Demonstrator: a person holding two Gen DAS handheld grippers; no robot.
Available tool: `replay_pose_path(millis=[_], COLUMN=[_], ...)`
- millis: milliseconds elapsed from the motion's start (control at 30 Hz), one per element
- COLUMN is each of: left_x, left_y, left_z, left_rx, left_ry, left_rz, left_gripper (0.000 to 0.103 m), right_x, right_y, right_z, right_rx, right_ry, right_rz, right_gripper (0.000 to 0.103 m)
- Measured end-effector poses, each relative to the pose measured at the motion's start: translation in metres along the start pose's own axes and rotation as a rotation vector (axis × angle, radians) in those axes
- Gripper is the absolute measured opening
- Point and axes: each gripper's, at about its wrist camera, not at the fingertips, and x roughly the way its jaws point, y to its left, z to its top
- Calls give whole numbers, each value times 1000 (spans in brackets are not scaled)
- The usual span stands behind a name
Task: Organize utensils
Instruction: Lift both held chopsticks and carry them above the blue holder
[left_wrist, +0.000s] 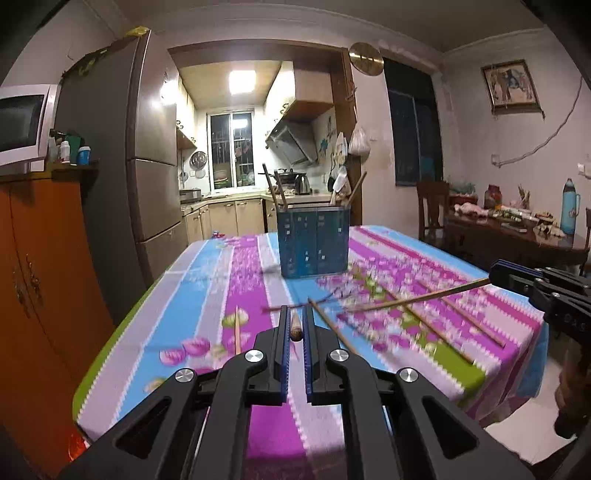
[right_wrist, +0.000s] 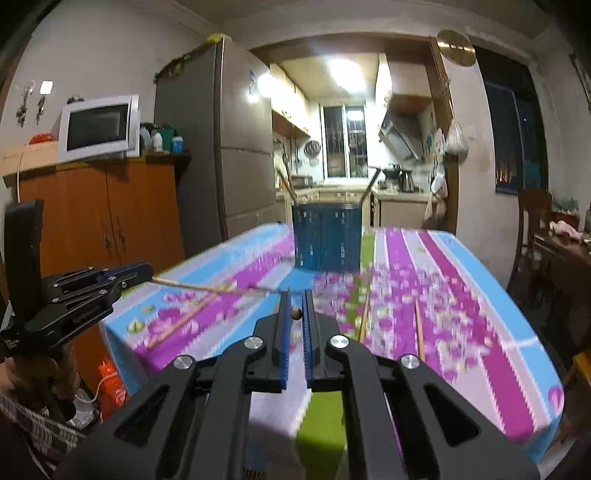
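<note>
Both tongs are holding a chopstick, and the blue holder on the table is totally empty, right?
Not quite. Each of the tongs does hold a chopstick: the left tongs and the right tongs are both clamped on one. But the blue holder is not empty. The left wrist view shows utensil handles already sticking up out of it.

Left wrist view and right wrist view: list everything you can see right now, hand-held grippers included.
tablecloth: one, pink-blue-purple-green stripes, spread underneath everything.
utensil holder: one, blue, far middle of tablecloth, utensils standing inside.
loose chopsticks: several, wooden, flat on tablecloth; blur hides count.
left held chopstick: one, wooden, end-on between fingers.
right held chopstick: one, wooden, raised over tablecloth.
fridge: one, grey, left side of room.
microwave: one, white, above orange cabinet.
left hand-held gripper: one, black, shut on chopstick.
right hand-held gripper: one, black, shut on chopstick.
</note>
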Motion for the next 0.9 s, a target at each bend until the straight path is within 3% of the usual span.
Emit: replay_pose_path(millis=[167,367,900], left_x=[-1,-1,13], left_y=[13,18,15], left_z=[30,61,95], left_rx=[-51,-45,-6], left_ry=[-14,-27,-38], left_rz=[-31,-53,-66], left_gripper=[8,8,8], right_x=[5,12,36], right_y=[-7,-10,-9], right_z=[27,55,92], right_rx=[-20,-80,-137], right_ry=[-36,-60,-71], right_rz=[17,33,53], right_gripper=[5,5,4])
